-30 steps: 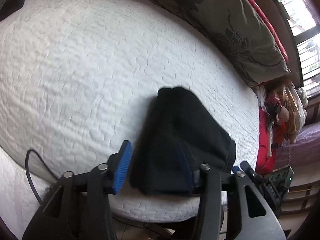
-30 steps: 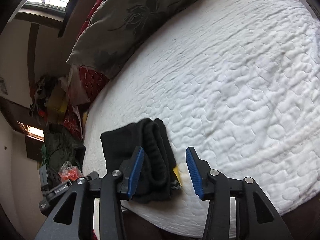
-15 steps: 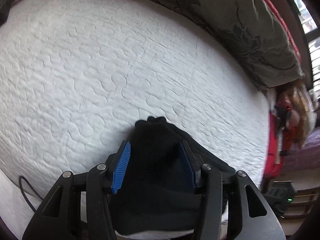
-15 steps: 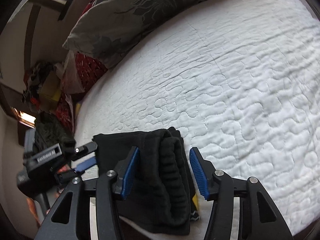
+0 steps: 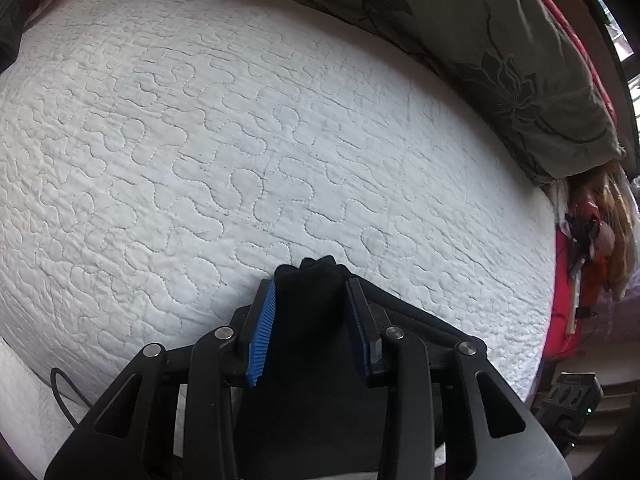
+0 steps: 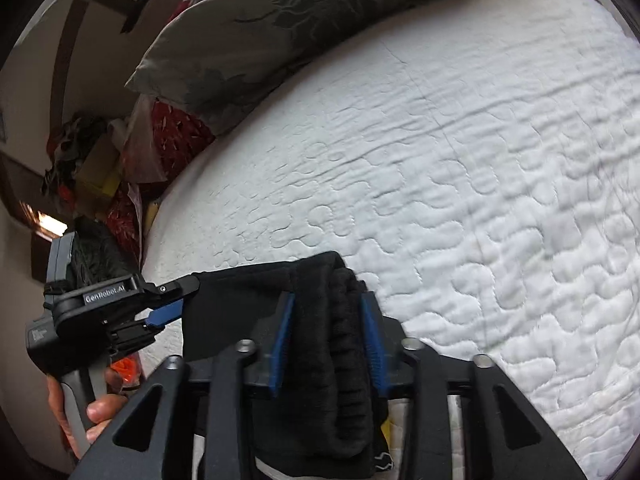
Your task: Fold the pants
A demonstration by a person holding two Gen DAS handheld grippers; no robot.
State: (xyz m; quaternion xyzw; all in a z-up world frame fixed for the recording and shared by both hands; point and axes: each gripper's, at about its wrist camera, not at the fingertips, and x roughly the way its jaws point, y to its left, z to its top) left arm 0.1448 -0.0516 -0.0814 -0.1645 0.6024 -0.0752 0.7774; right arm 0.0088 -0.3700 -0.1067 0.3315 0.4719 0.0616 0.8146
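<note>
The folded black pants (image 5: 312, 360) lie at the near edge of the white quilted bed (image 5: 240, 140). My left gripper (image 5: 311, 284) has one corner of the bundle bunched up between its blue pads, and its jaws are closing on the cloth. In the right wrist view my right gripper (image 6: 328, 298) straddles the thick ribbed fold of the pants (image 6: 232, 304). Its jaws are closing too, and both pads touch the fabric. The left gripper (image 6: 186, 296) bites the far left corner there, held by a hand (image 6: 96, 412).
A grey floral pillow (image 5: 480, 40) lies along the far side of the bed. Cluttered red bags and cloth (image 5: 592, 248) sit past the right edge. A black cable (image 5: 60, 392) hangs at the near left, and a power strip (image 5: 572, 400) sits low right.
Both grippers moved forward over the pants, from beside the bundle to straddling it. Their jaws narrowed onto the cloth, the left more than the right.
</note>
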